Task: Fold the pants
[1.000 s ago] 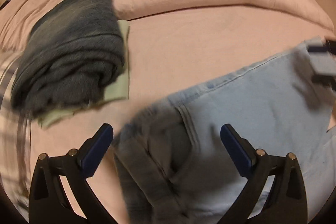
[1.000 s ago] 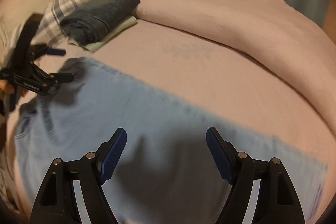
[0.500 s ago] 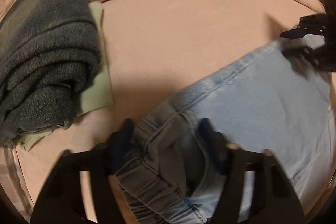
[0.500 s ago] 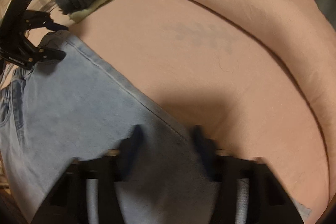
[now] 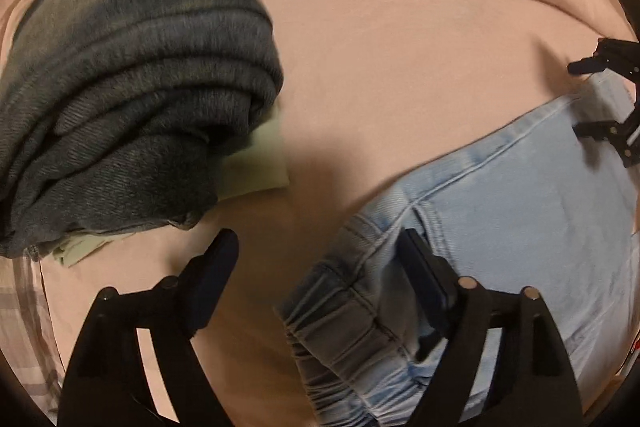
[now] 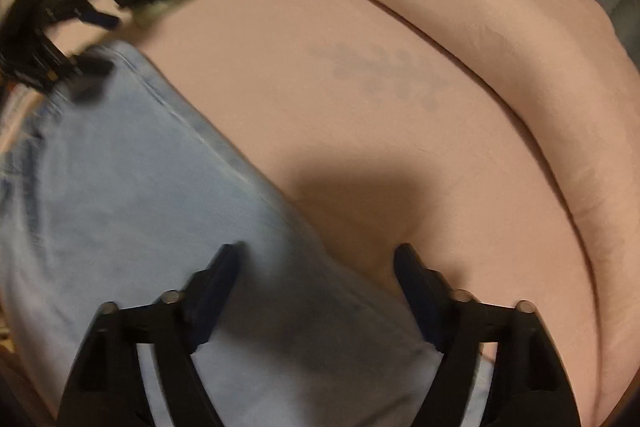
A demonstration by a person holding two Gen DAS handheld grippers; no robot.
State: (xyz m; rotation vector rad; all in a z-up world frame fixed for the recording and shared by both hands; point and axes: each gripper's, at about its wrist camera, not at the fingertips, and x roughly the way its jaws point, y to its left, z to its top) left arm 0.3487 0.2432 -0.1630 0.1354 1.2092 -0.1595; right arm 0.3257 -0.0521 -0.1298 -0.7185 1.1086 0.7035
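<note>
Lying on pink bed (image 5: 400, 75), light-blue pants (image 5: 520, 211) — both hand-held grippers spread.

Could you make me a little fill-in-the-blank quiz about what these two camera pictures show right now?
1. The light blue jeans lie on a ____ bedsheet.
2. The folded dark grey garment rests on top of a pale ____ cloth.
3. The jaws of the left hand-held gripper are ____.
4. The right hand-held gripper hovers over the jeans' ____ edge.

Missing words: pink; green; open; far
</note>
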